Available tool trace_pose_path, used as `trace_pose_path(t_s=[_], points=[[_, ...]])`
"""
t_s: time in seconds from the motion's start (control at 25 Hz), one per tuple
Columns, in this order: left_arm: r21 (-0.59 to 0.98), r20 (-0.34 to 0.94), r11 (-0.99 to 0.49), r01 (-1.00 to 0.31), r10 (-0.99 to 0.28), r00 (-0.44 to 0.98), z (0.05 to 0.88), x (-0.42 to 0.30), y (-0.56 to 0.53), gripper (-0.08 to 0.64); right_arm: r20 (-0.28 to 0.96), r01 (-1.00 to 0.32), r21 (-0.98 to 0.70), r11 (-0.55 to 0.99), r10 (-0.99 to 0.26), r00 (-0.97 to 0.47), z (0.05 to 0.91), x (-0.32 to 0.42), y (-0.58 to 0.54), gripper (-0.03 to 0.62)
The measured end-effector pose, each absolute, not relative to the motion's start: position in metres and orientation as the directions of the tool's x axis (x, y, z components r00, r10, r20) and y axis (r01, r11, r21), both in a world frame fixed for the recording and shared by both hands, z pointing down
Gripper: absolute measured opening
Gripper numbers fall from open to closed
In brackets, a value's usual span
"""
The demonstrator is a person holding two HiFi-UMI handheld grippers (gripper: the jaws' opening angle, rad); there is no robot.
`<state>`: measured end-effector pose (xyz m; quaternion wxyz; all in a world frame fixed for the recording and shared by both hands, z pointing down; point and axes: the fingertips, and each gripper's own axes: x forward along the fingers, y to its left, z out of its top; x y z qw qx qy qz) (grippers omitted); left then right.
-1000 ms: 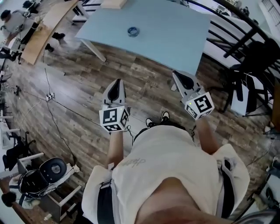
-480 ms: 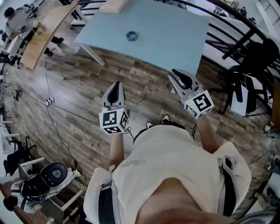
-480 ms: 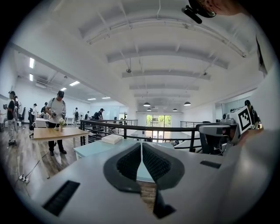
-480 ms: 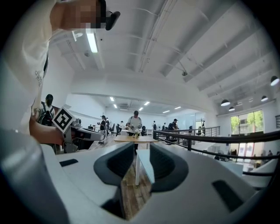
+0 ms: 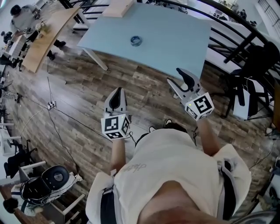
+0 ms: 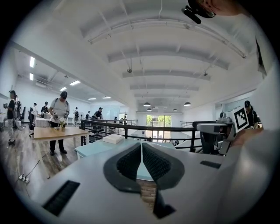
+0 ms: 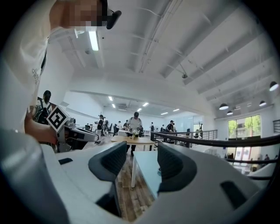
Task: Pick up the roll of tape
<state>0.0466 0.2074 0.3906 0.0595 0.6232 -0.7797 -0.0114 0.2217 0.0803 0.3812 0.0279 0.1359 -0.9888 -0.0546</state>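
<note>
The roll of tape, a small blue-grey ring, lies flat on the light blue table, far ahead of both grippers. My left gripper is held over the wood floor, well short of the table, and its ribbed pads meet at the tips with nothing between them. My right gripper hovers near the table's near right corner. Its jaws are opening and stand wide apart, empty, in the right gripper view. Both point level toward the table.
A flat pale box rests at the table's far edge. A black railing runs behind and to the right, with a dark chair beside it. Cables and a power strip lie on the floor at left. People stand at a wooden bench.
The right gripper's jaws have gone from shut to wide apart, and it has edged forward toward the table. The left gripper has stayed shut and almost still.
</note>
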Motion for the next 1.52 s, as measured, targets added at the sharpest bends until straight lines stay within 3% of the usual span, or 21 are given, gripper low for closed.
trace_pose_path(t_s=[0.72,1.52], points=[[0.129,0.101,0.235,-0.963,-0.970,-0.223,0.407,0.016,0.204,0.029,0.108,-0.289,0.098,0.952,-0.299,-0.948,0.405,0.208,0.067,0.236],[0.089,0.156,0.285,-0.954,-0.950,-0.269,0.412,-0.102,0.048,0.029,0.139,-0.194,0.052,0.980,-0.199,-0.970,0.438,0.071,-0.089,0.235]])
